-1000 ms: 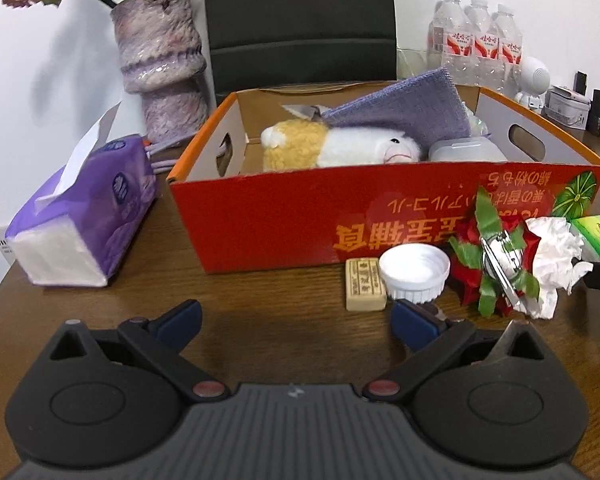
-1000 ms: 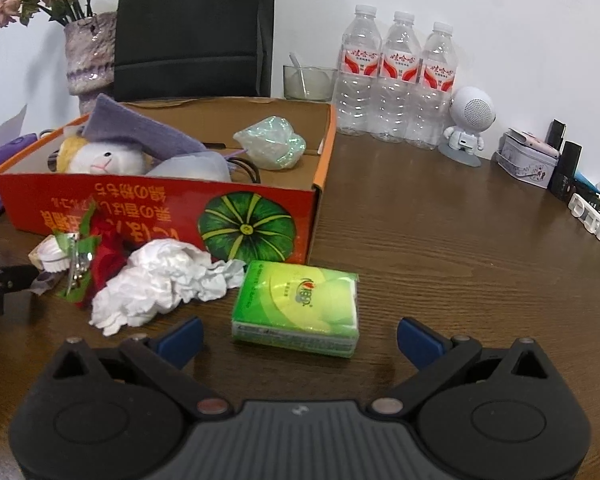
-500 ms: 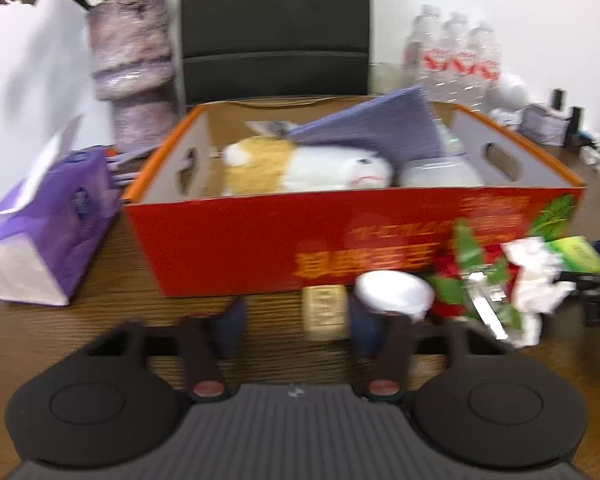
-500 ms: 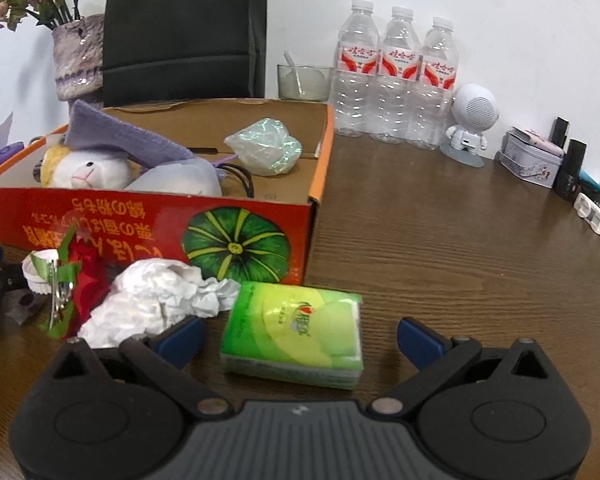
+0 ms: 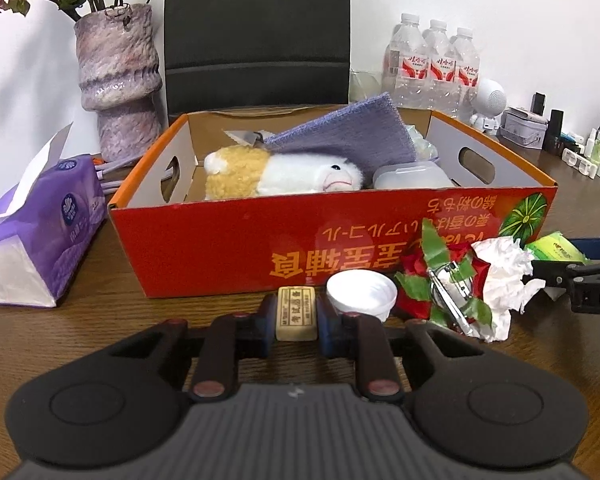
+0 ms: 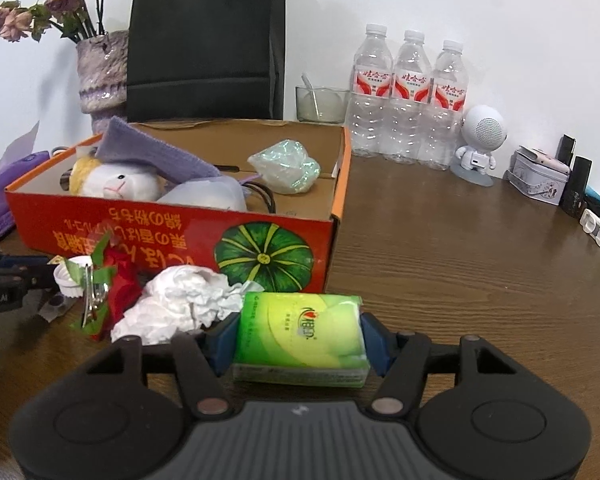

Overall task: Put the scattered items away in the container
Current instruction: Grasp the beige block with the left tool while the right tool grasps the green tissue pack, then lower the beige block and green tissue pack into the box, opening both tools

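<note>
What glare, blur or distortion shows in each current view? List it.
Left wrist view: sharp, fisheye bends the table edge, dark corner vignetting, soft sheen on the red box front. Right wrist view: also sharp, the water bottles lean from distortion, window glare streaks the table at right.

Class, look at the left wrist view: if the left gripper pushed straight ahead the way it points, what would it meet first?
Holding the eraser, the left gripper would most likely meet the box, its red front wall, just beyond. The gap looks small, though depth is unclear.

Beige eraser (image 5: 296,314) and green tissue pack (image 6: 302,338) lie flat on the table before the red-orange box (image 5: 220,236)
</note>
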`<state>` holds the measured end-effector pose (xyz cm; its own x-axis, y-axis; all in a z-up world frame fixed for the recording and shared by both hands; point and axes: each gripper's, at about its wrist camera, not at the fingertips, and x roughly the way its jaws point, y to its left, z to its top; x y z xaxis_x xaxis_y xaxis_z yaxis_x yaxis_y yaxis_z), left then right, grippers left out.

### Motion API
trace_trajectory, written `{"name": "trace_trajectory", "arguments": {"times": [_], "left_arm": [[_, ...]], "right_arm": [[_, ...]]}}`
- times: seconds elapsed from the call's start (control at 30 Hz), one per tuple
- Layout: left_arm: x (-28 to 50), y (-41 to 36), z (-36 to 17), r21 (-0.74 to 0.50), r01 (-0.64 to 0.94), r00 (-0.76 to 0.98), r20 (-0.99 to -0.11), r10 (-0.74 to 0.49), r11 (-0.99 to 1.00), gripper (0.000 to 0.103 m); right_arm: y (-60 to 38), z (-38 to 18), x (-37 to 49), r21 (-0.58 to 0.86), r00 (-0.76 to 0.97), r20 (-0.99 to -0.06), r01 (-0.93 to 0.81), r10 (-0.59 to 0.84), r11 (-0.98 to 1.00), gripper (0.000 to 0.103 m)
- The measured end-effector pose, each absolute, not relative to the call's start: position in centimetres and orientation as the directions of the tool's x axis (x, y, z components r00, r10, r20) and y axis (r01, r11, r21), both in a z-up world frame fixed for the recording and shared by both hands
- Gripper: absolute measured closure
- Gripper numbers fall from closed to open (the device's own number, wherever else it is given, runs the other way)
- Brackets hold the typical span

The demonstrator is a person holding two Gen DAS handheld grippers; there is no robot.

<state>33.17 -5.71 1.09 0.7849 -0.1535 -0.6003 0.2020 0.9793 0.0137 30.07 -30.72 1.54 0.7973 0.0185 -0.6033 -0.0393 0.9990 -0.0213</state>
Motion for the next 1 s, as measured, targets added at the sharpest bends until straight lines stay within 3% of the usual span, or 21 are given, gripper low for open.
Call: {"name": "trace_trajectory", "arguments": {"times": [0.2,0.4,0.73,1.0], "left_arm": [[32.4,-5.7,1.8,0.021,0.211,0.799,-0.579,-0.16,0.977,0.081],[30.5,-5.4,4.5,0.012,0.222,0.844,-0.503,-0.186,0.975,0.081],[29.0,-5.5,12.1,-0.01,0.231,0.919,-0.325,-0.222,0.973,0.081],[31.6,-5.8,14.5,-0.081,0.175,0.946,-0.261,-0.19,0.981,0.081]], "right_arm": [[-30.6,1.6,29.7,-0.012,0.8,-0.599,-0.042,0.027,0.999,0.041],[-30.7,2.9,28.6,0.015,0.824,-0.565,-0.037,0.039,0.999,0.041],[-29.0,9.7,27.6,0.04,0.897,-0.429,-0.102,0.11,0.994,0.04],[-26.5,13.1,31.6,0.078,0.912,-0.392,-0.103,0.125,0.992,0.04]]}}
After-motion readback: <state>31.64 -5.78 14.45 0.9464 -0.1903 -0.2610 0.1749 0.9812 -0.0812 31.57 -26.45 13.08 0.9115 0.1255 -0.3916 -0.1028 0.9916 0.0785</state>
